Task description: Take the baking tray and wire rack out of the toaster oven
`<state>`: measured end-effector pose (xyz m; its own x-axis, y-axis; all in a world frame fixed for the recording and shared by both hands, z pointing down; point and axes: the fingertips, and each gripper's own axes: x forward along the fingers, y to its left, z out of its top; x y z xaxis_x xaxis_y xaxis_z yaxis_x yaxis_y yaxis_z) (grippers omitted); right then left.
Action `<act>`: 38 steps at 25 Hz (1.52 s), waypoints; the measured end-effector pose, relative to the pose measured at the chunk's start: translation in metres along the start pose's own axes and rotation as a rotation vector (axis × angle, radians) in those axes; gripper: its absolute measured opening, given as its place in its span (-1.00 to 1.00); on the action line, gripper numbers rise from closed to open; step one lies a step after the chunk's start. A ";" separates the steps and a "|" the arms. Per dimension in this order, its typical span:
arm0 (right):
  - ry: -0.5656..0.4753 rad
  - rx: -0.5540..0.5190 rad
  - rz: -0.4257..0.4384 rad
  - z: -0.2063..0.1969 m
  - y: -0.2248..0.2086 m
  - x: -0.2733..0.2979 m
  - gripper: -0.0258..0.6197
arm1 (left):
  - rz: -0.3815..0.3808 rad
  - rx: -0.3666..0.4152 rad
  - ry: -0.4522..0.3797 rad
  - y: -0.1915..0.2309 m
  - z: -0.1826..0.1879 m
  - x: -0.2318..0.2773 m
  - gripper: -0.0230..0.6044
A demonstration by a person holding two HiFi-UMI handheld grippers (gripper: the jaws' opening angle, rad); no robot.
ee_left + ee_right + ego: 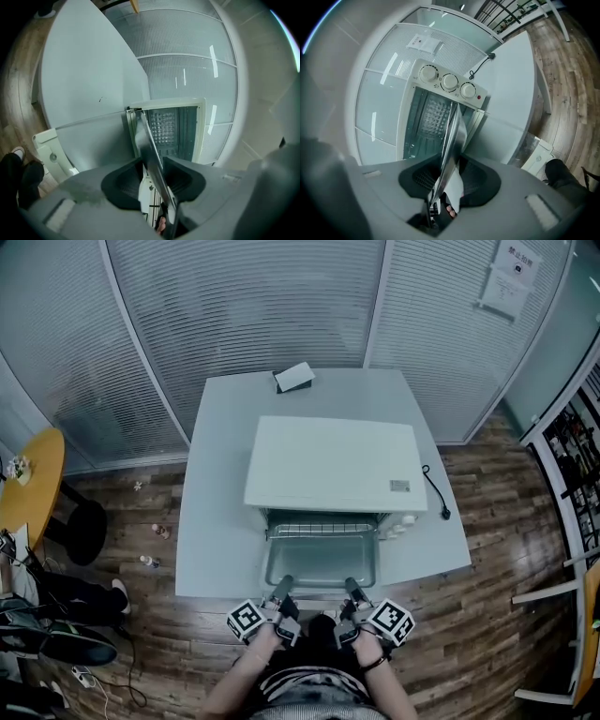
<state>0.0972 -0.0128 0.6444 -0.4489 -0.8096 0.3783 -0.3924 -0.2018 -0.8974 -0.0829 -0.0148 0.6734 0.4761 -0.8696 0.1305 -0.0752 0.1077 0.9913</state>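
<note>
So the left hand-held gripper (284,584) and right hand-held gripper (351,586) are each clamped on the baking tray's (319,563) near rim, out front of the open toaster oven (333,465), wire rack (323,524) inside.

toaster oven (333,465) on table (216,521) | wire rack (323,526) in oven opening | baking tray (321,563) before opening, clamped by left gripper (284,585) left, right gripper (350,585) right | cable (434,491) right of oven
</note>
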 end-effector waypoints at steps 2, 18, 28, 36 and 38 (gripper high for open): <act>-0.005 0.001 0.006 -0.002 -0.001 -0.004 -0.54 | -0.009 -0.001 -0.003 0.000 -0.003 -0.004 -0.53; -0.032 0.040 0.018 -0.038 -0.010 -0.059 -0.54 | -0.022 0.024 0.017 -0.005 -0.030 -0.057 -0.53; -0.036 0.040 0.058 -0.050 0.015 -0.089 -0.54 | -0.095 0.074 -0.003 -0.043 -0.032 -0.084 -0.53; -0.024 0.011 0.099 -0.051 0.049 -0.101 -0.53 | -0.189 0.163 -0.023 -0.093 -0.020 -0.097 -0.53; -0.017 -0.004 0.114 -0.050 0.058 -0.103 -0.53 | -0.200 0.173 -0.026 -0.103 -0.018 -0.100 -0.53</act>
<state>0.0802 0.0868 0.5647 -0.4775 -0.8363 0.2696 -0.3427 -0.1053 -0.9335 -0.1070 0.0701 0.5582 0.4742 -0.8776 -0.0703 -0.1320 -0.1498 0.9799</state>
